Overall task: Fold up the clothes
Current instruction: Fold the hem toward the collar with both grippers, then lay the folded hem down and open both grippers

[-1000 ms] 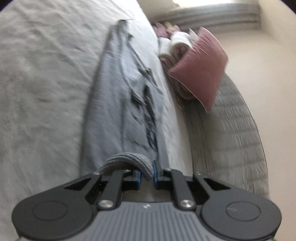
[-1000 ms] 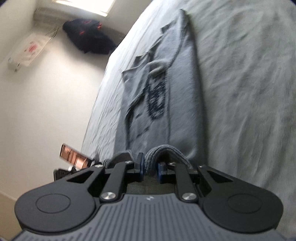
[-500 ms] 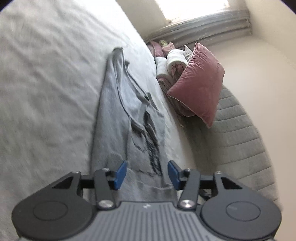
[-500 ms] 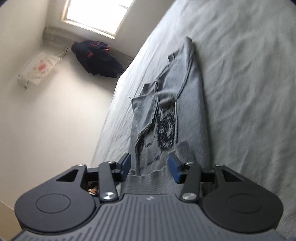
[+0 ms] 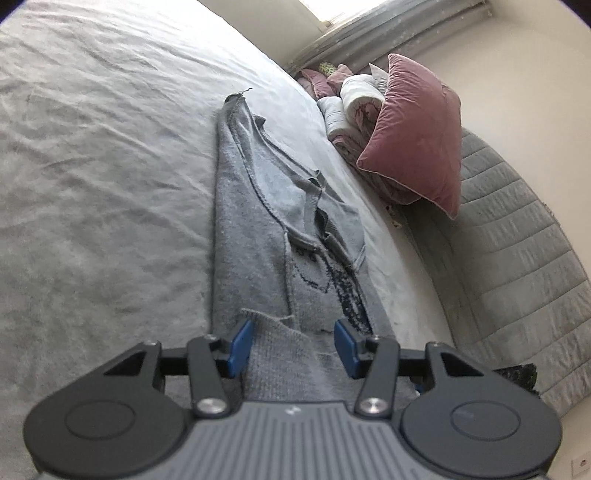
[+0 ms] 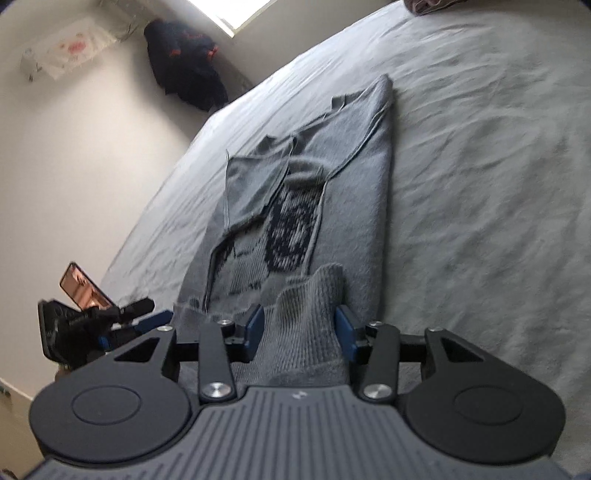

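grey knit sweater (image 5: pixel 255 221): lying lengthwise on bed sheet (image 5: pixel 92 155), sleeves folded in, near hem freshly released
left gripper (image 5: pixel 291 345): now spreading wide, pinching nothing
right gripper (image 6: pixel 300 330): likewise spreading, hem bunching loosely between
edges: mattress edge (image 5: pixel 406 266) running close alongside
room: sheet lying bare opposite

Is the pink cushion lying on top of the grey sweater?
No, the pink cushion leans on bedding beside the bed, well apart from the grey sweater.

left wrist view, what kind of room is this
Most likely a bedroom at home: a gray sweater lies spread on a wide bed, a pink pillow leans on rolled bedding, and a window lights the far wall.
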Demonstrator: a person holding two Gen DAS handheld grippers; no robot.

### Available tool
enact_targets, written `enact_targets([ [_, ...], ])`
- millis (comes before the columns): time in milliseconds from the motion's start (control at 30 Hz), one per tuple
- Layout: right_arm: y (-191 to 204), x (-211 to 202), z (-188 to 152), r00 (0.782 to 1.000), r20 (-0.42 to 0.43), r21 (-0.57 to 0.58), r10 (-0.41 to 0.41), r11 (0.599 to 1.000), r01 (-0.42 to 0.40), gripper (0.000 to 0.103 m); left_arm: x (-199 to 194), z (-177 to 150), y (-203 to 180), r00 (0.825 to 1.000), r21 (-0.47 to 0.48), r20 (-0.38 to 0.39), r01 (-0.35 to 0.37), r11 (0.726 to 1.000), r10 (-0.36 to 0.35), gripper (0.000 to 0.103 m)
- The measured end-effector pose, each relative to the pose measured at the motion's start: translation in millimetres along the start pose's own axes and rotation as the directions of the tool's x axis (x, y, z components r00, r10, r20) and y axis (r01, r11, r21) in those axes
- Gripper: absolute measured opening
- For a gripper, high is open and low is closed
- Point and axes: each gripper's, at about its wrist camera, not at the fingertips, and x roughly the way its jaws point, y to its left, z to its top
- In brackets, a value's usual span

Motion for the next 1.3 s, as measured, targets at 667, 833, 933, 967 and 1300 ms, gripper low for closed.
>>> enact_targets([
  [667, 4, 0, 5, 0.994, 0.107, 0.012, -0.029, 1.0, 0.028, 0.012, 5, -5, -13, 0.998, 0.042, 0.014, 0.059, 0.997, -0.06, 0.007],
  [833, 6, -11, 21, 0.986, 0.169, 0.022, 0.011, 1.0, -0.015, 0.011, 10, 12, -9, 0.99, -0.051, 0.037, 0.137, 0.989, -0.135, 0.007],
  [933, 1, -12, 35, 0.98, 0.197, 0.042, 0.019, 0.999, -0.028, 0.011, 16, 27, -1, 0.987, -0.093, 0.062, 0.155, 0.983, -0.15, 0.007],
  [967, -2, -11, 40, 0.978, 0.206, 0.051, 0.021, 0.998, -0.032, 0.011, 18, 32, 2, 0.986, -0.108, 0.073, 0.159, 0.981, -0.151, 0.007],
  [1300, -35, 11, 79, 0.973, 0.229, 0.15, -0.012, 0.988, -0.023, 0.01, 58, 64, 26, 0.994, -0.15, 0.094, 0.066, 0.986, -0.052, 0.007],
])
